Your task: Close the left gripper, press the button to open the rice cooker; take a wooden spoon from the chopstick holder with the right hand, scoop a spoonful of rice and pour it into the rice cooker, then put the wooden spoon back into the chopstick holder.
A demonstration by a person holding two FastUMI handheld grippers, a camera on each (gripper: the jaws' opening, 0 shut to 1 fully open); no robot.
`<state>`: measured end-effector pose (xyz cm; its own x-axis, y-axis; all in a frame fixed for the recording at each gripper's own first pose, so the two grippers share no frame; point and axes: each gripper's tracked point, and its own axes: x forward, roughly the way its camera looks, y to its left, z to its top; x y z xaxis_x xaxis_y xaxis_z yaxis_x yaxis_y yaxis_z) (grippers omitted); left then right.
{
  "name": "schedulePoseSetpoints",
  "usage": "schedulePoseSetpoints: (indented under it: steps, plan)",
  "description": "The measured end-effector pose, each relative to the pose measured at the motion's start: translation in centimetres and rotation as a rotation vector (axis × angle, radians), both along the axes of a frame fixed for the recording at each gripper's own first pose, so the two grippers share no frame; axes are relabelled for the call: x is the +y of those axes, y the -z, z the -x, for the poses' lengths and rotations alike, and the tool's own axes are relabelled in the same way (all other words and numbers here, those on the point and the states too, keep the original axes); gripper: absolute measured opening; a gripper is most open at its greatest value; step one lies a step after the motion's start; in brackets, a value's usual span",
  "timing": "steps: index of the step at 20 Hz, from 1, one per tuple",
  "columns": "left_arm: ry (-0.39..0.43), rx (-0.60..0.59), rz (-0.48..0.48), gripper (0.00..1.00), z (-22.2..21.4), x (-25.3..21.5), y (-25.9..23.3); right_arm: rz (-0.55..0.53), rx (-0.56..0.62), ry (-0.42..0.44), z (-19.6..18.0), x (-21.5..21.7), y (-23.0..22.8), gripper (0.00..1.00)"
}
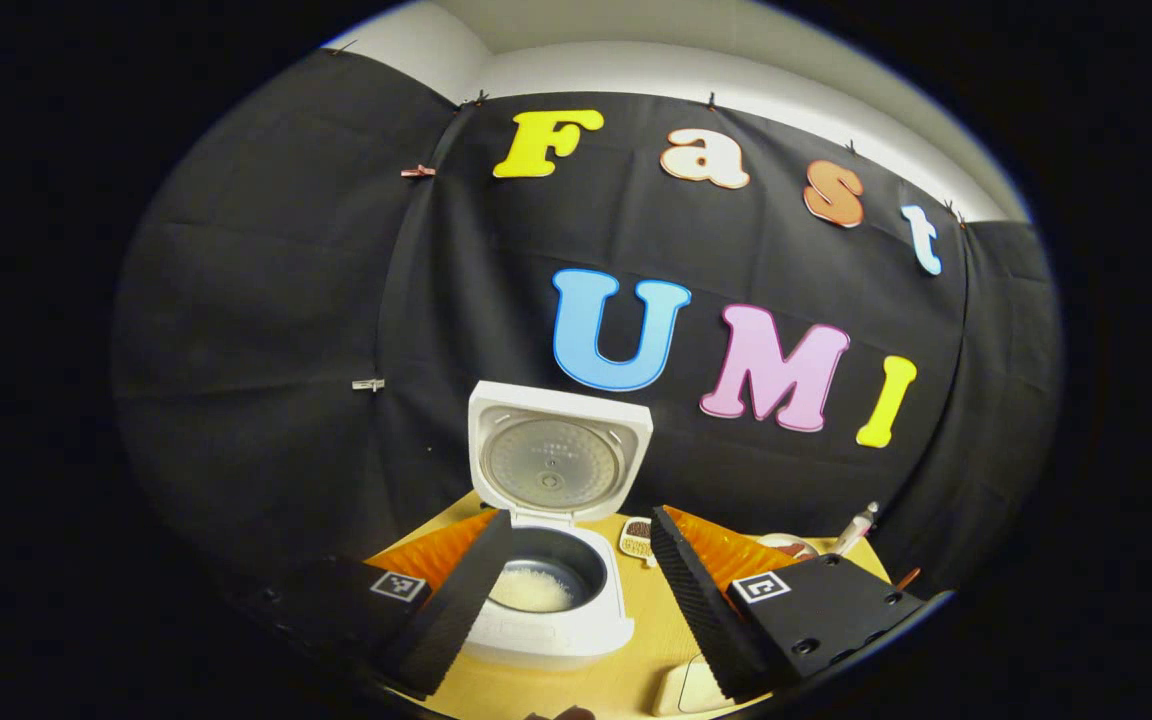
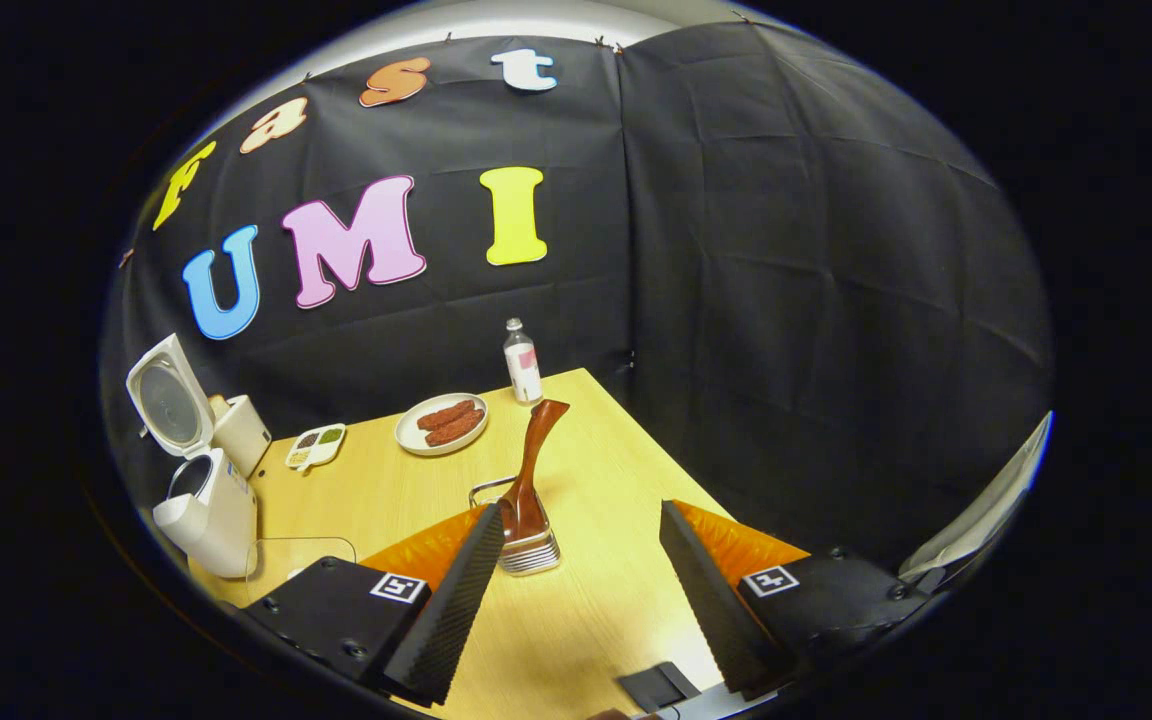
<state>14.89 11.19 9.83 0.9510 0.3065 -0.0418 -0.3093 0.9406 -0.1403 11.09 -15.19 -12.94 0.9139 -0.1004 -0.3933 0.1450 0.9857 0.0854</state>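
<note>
A wooden spoon (image 2: 533, 462) is standing in the chopstick holder (image 2: 528, 551) near the middle of the yellow wood-grain table (image 2: 626, 560), its long axis rising and leaning toward the booth's far wall, its broad curved end pointing up. The holder is showing ribbed metal wire. The right gripper (image 2: 576, 600) is hovering with its fingers spread wide, gripping nothing, the spoon just ahead by the left finger. At the table's left edge the white rice cooker (image 1: 548, 560) is sitting with its rounded lid (image 1: 558, 452) tipped upright, white rice (image 1: 530, 588) lying in the dark pot. The left gripper (image 1: 581, 600) is likewise gaping wide and empty, framing the cooker.
</note>
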Motion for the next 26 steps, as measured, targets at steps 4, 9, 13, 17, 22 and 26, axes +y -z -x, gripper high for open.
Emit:
schedulePoseSetpoints:
  steps: [4,9,13,17,22,26]
  plan:
    - [0.009,-0.029,-0.012,0.95,-3.7,3.6,-2.0,-0.001,0.033,0.008,2.2,1.6,0.9,0.99]
    - [0.041,-0.080,-0.043,0.95,-9.3,6.7,-5.5,0.019,0.021,-0.009,3.2,3.9,0.1,0.99]
    - [0.040,-0.106,-0.108,0.95,-13.9,9.0,-7.6,0.042,0.051,-0.024,3.8,5.2,0.9,0.99]
    - [0.065,-0.112,-0.161,0.95,-18.8,10.1,-8.0,0.068,0.076,-0.032,4.2,5.9,1.5,0.99]
    - [0.077,-0.123,-0.125,0.94,-24.3,11.3,-6.4,0.054,0.106,-0.041,4.3,7.4,2.6,0.99]
    - [0.074,0.032,-0.126,0.94,-27.7,12.2,-2.5,0.076,0.130,-0.097,4.8,8.9,3.4,0.99]
